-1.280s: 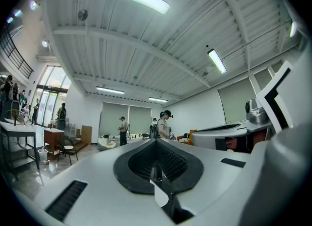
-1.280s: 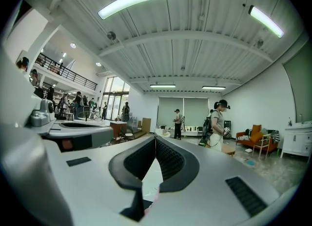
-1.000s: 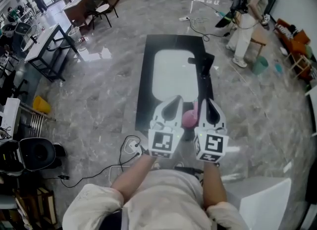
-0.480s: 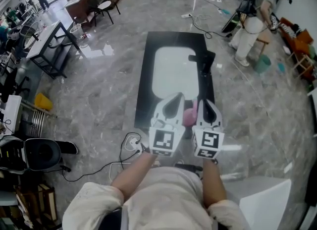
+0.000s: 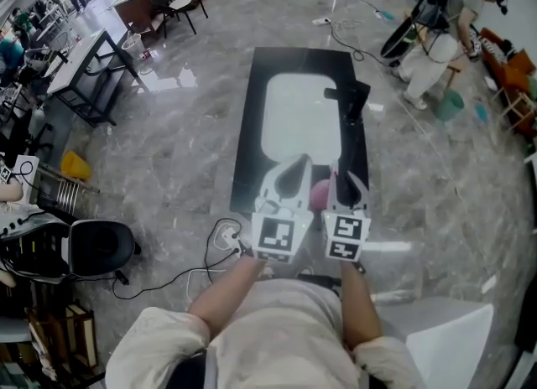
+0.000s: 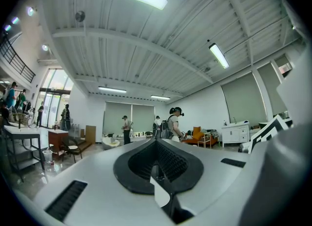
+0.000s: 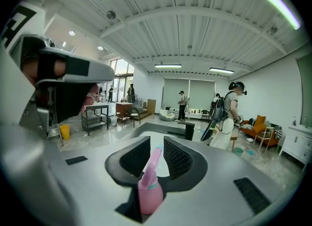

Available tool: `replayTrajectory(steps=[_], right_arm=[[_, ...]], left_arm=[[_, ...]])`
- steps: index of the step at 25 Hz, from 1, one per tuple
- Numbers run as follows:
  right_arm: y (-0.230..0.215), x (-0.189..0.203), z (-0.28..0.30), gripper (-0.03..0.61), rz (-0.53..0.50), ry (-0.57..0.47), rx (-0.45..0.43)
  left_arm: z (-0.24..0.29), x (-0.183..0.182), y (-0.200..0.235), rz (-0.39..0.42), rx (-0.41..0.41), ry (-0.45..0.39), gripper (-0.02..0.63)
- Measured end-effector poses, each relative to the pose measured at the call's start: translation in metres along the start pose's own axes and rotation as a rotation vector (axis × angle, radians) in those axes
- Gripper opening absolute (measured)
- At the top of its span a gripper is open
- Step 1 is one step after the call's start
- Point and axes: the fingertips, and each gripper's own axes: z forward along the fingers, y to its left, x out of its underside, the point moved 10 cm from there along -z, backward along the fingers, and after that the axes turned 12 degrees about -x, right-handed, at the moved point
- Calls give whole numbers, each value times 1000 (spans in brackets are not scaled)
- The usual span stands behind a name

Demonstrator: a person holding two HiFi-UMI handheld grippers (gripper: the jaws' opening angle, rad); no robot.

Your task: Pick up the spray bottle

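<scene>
The pink spray bottle (image 5: 319, 197) stands near the front edge of the black table (image 5: 248, 119), between my two grippers. In the right gripper view the bottle (image 7: 149, 191) sits low between the jaws, its nozzle slanting up through the gap. My right gripper (image 7: 157, 146) (image 5: 345, 184) is opening, and its pads stand apart on either side of the nozzle without pressing on it. My left gripper (image 5: 289, 179) hovers just left of the bottle. Its jaws (image 6: 156, 144) are shut with nothing between them, and it points level across the room.
A black upright object (image 5: 351, 99) stands at the table's far right beside a white panel (image 5: 298, 115). Cables (image 5: 220, 249) lie on the floor at the table's near left. A person (image 5: 440, 39) stands far right; desks and chairs (image 5: 88, 60) are far left.
My right gripper has sunk toward the table and its nose has tipped down around the pink bottle. The left gripper has stayed where it was.
</scene>
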Motion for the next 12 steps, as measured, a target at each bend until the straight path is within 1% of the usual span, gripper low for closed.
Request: replayTrajectory(steps=[7, 12], right_arm=[[3, 15, 16, 120, 19, 58, -26], [3, 22, 24, 120, 31, 87, -13]], left_arm=[[0, 1, 4, 2, -11, 16, 2], [0, 2, 7, 18, -15, 14, 2]])
